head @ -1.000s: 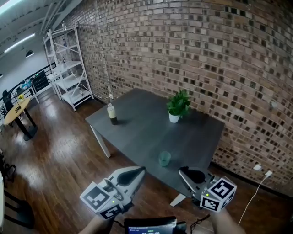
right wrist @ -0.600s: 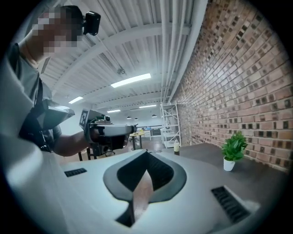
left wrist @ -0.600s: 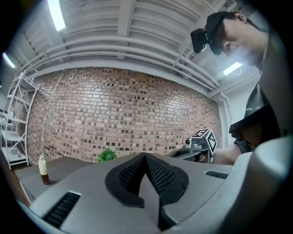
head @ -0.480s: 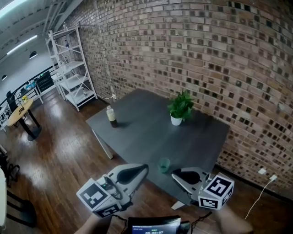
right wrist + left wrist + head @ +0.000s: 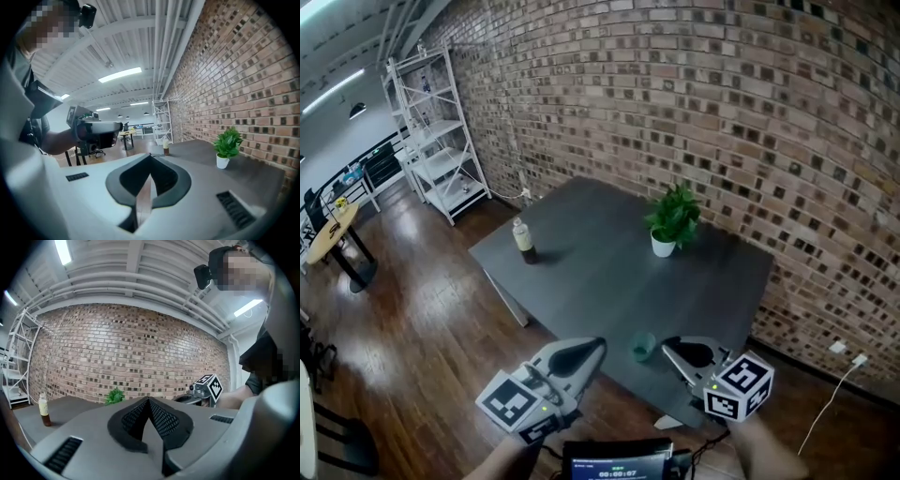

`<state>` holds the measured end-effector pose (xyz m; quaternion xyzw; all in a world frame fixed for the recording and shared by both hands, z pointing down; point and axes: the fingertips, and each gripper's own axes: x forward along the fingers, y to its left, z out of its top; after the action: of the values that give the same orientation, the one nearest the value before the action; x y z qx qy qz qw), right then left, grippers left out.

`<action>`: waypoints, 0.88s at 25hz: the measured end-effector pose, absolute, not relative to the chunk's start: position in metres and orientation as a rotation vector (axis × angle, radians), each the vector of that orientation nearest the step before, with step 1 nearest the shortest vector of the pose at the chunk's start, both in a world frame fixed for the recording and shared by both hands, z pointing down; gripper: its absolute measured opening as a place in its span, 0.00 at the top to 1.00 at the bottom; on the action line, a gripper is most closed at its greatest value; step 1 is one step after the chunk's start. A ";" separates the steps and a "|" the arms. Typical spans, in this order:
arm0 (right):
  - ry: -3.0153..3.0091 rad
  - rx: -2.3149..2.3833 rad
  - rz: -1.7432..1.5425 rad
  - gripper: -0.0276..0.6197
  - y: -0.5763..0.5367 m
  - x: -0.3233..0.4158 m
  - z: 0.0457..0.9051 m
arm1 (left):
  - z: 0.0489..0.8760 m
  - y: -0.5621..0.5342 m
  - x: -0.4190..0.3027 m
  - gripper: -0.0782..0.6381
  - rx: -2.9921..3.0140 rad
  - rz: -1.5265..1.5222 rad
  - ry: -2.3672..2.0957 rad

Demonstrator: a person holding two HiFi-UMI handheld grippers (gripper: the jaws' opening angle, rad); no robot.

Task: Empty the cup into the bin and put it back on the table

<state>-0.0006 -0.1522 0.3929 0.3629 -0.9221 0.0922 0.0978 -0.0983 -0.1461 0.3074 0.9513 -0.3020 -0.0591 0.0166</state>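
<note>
Cup: the small translucent green plastic cup (image 5: 642, 347) stood upright on the dark grey rectangular bench (image 5: 600, 267), close to its near edge. Its contents could not be made out.
Cup and jaws: in the head view the cup sat between the two tips, gripped by neither.
Left hand-held gripper (image 5: 594, 346): jaws were pressed together with nothing between them; the tip lay just left of the cup in the head view.
Right hand-held gripper (image 5: 668, 345): jaws were fully closed and empty; the tip lay just right of the cup.
Plant: a small leafy green plant in a white pot (image 5: 671, 223) stood at the far side of the bench, well apart from the cup.
Bottle: a small bottle with a pale top and dark lower half (image 5: 523, 241) stood upright near the bench's left edge.
Surroundings: a red-brown brick wall (image 5: 722, 112) ran behind the bench; a white metal shelving rack (image 5: 436, 141) stood against it at the left; the floor (image 5: 412, 347) was dark polished wood.
</note>
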 end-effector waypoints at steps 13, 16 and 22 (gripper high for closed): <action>-2.566 1.224 0.377 0.86 -0.216 -0.003 0.438 | 0.346 -0.208 -0.109 0.90 2.905 -0.151 -0.885; -2.519 1.224 0.401 0.80 -0.226 -0.004 0.456 | 0.360 -0.216 -0.113 0.90 2.880 -0.125 -0.887; -2.435 1.229 0.475 0.65 -0.243 -0.003 0.494 | 0.383 -0.225 -0.114 0.90 2.844 -0.072 -0.865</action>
<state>-0.0031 -0.2425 0.4939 0.4362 -0.8643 0.1686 0.1854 -0.1145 -0.2253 0.3827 0.9531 -0.2900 -0.0242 0.0838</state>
